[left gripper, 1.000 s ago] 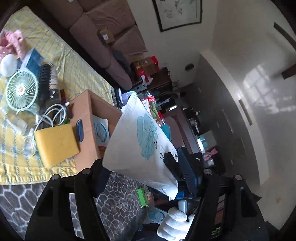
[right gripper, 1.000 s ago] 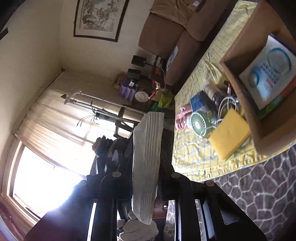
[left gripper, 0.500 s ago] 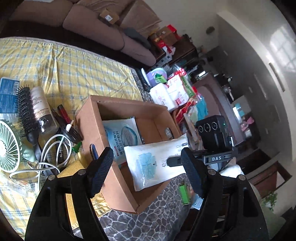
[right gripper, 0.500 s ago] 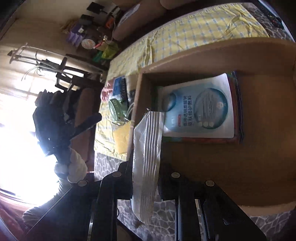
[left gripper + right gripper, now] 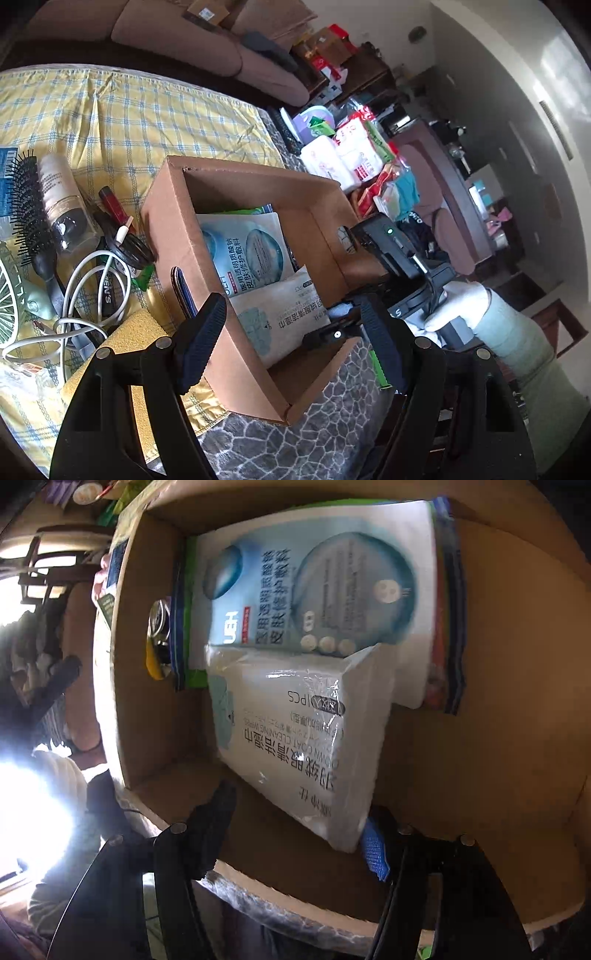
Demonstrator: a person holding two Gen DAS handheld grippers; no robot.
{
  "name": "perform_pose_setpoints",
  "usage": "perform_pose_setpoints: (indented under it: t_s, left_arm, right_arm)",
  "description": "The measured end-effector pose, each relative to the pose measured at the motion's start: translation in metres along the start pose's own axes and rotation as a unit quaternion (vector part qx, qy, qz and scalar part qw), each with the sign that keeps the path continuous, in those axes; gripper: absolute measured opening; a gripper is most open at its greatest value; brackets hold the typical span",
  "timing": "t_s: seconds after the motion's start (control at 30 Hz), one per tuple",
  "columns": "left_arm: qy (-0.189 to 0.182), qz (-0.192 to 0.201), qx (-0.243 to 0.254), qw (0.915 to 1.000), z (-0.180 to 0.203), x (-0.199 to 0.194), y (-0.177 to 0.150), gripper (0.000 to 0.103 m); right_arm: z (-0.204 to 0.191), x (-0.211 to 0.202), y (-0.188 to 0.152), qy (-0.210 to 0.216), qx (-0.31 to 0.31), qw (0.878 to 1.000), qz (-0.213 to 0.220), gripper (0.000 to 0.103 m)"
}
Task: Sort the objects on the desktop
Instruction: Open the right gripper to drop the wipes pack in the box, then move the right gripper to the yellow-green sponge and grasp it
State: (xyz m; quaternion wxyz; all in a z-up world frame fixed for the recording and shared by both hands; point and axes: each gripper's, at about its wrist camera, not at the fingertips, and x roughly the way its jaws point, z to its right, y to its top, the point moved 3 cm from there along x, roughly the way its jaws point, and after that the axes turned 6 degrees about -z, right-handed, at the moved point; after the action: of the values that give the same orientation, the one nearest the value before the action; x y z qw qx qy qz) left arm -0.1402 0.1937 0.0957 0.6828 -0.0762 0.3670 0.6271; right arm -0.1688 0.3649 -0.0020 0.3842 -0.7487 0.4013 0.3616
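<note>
the right tongs point(image 5: 299, 834) are opening over the wipes pack point(image 5: 295, 746) in the cardboard box point(image 5: 480, 775), while the left tongs point(image 5: 291, 343) hover open and empty.

Surface: yellow checked cloth point(image 5: 122, 122) over a grey stone-patterned covering point(image 5: 295, 439). On it: open cardboard box point(image 5: 166, 221), black hairbrush point(image 5: 29, 206), white bottle point(image 5: 59, 192), coiled white cable point(image 5: 85, 288), yellow sponge point(image 5: 129, 343). At the left edge, part of a green fan point(image 5: 9, 306).
</note>
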Motion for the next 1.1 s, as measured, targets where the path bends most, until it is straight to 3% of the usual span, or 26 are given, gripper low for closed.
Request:
perform_pose_setpoints:
  t_s: [0.1, 0.27, 0.37, 0.47, 0.53, 0.63, 0.73, 0.83, 0.9, 0.97, 1.1]
  left_arm:
    - [0.005, -0.001, 0.006, 1.0000, 0.002, -0.002, 0.001, 0.072]
    - [0.004, 0.002, 0.001, 1.0000, 0.002, -0.004, 0.006, 0.072]
    - [0.008, 0.004, 0.000, 1.0000, 0.002, -0.003, 0.007, 0.073]
    - [0.019, 0.002, -0.003, 0.9998, 0.001, -0.004, 0.006, 0.073]
    - [0.019, 0.002, -0.004, 0.9998, 0.000, -0.007, 0.005, 0.073]
    - [0.020, 0.003, -0.005, 0.9998, 0.000, -0.007, 0.004, 0.073]
    - [0.023, 0.009, -0.006, 0.9997, 0.002, -0.014, 0.001, 0.073]
    - [0.055, 0.020, 0.010, 0.9982, 0.005, -0.032, -0.007, 0.079]
    - [0.084, 0.023, 0.021, 0.9960, 0.002, -0.045, -0.018, 0.087]
    - [0.113, 0.025, 0.023, 0.9930, -0.007, -0.056, -0.034, 0.091]
    - [0.158, 0.022, 0.001, 0.9871, -0.037, -0.069, -0.067, 0.095]
  right_arm:
    - [0.016, -0.029, -0.004, -0.010, 0.013, 0.998, 0.063, 0.065]
    - [0.009, -0.064, 0.014, 0.044, -0.016, 0.984, 0.174, 0.065]
    - [-0.001, -0.044, 0.039, 0.035, -0.029, 0.985, 0.167, 0.064]
    - [-0.008, -0.008, 0.048, 0.042, 0.006, 0.993, 0.107, 0.055]
    - [-0.021, -0.005, 0.045, 0.033, -0.008, 0.993, 0.110, 0.055]
    - [-0.043, -0.003, 0.047, 0.074, -0.016, 0.992, 0.103, 0.055]
    - [-0.059, -0.002, 0.046, 0.046, -0.036, 0.993, 0.098, 0.054]
    - [-0.050, -0.027, 0.034, 0.050, -0.013, 0.989, 0.140, 0.052]
    - [-0.037, -0.047, 0.020, 0.019, 0.011, 0.986, 0.165, 0.059]
    - [-0.014, -0.053, 0.009, 0.028, 0.046, 0.985, 0.163, 0.065]
    - [0.012, -0.034, 0.003, 0.022, 0.093, 0.987, 0.133, 0.066]
